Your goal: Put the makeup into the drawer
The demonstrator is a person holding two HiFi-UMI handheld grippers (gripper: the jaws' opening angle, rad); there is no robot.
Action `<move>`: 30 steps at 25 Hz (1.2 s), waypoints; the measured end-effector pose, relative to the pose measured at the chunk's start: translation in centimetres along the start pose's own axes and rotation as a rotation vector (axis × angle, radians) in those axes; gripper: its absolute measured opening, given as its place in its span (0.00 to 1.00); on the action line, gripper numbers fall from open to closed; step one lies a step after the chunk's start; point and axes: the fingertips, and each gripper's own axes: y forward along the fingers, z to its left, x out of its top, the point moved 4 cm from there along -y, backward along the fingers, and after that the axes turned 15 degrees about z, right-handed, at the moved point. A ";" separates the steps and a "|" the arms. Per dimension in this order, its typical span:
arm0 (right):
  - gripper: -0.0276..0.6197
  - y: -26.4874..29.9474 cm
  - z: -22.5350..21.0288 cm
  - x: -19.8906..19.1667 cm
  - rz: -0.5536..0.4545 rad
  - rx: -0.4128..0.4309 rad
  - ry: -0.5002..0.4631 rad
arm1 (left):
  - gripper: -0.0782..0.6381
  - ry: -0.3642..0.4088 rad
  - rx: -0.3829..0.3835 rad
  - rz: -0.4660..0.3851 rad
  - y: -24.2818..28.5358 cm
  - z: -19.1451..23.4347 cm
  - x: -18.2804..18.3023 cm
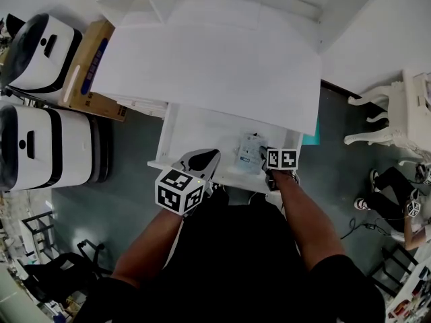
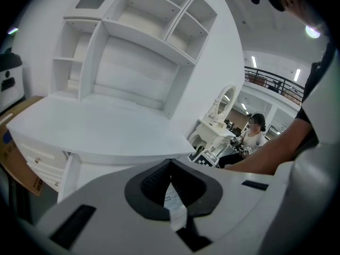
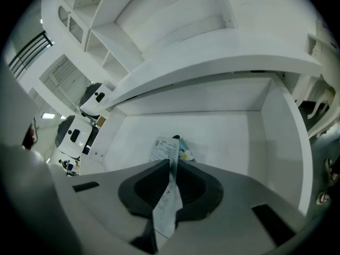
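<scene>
In the open drawer (image 1: 195,130), the right gripper (image 3: 171,168) is pinching the makeup packet (image 3: 169,147) low inside. Looks like the placing step; next it just needs to let go. Left gripper (image 2: 170,168) is pressed together, idle.

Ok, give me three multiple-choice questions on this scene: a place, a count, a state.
1. Where is the flat printed makeup sachet? A on the desktop; B on the floor; C within the open white drawer.
2. How many white-and-black rounded machines stand left of the white desk? A two; B one; C four.
3. The right tongs are: A wide open; B shut on the sachet; C out of view.
Answers: C, the head view shows it inside the drawer walls; A, two stand side by side; B, they pinch it.
</scene>
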 end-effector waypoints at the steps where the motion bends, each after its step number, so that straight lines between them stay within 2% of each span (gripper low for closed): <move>1: 0.09 0.1 0.0 0.0 0.008 -0.017 -0.018 | 0.12 0.001 -0.001 0.001 -0.1 0.1 0.0; 3: 0.10 0.3 -0.1 -0.2 0.023 -0.068 -0.054 | 0.12 0.005 -0.004 0.003 -0.2 0.3 -0.1; 8: 0.26 -0.1 -1.0 -0.6 0.024 -0.177 -0.072 | 0.12 0.025 -0.023 0.010 -0.5 0.9 -0.4; 11: 0.28 -1.2 -1.0 -0.4 0.000 -0.220 -0.080 | 0.12 0.047 -0.041 0.011 -0.7 1.2 -0.4; 13: 0.28 -2.4 -0.5 -0.3 -0.039 -0.220 -0.082 | 0.12 0.064 -0.054 0.011 -0.8 1.3 -0.3; 19: 0.28 -6.5 3.5 -0.2 -0.191 -0.164 -0.088 | 0.12 0.127 -0.105 0.011 -0.8 1.1 0.3; 25: 0.27 -10.7 8.1 -1.1 -0.341 -0.050 -0.064 | 0.12 0.195 -0.150 0.017 -0.7 -0.2 1.0; 26: 0.25 -11.4 8.8 -1.3 -0.364 -0.032 -0.063 | 0.12 0.206 -0.153 0.019 -0.8 -0.4 1.0; 28: 0.14 -12.8 10.2 -1.5 -0.407 0.007 -0.071 | 0.12 0.218 -0.150 0.015 -0.8 -0.6 1.1; 30: 0.11 -14.3 11.8 -1.5 -0.454 0.080 -0.103 | 0.12 0.215 -0.143 0.002 -1.0 -1.0 1.2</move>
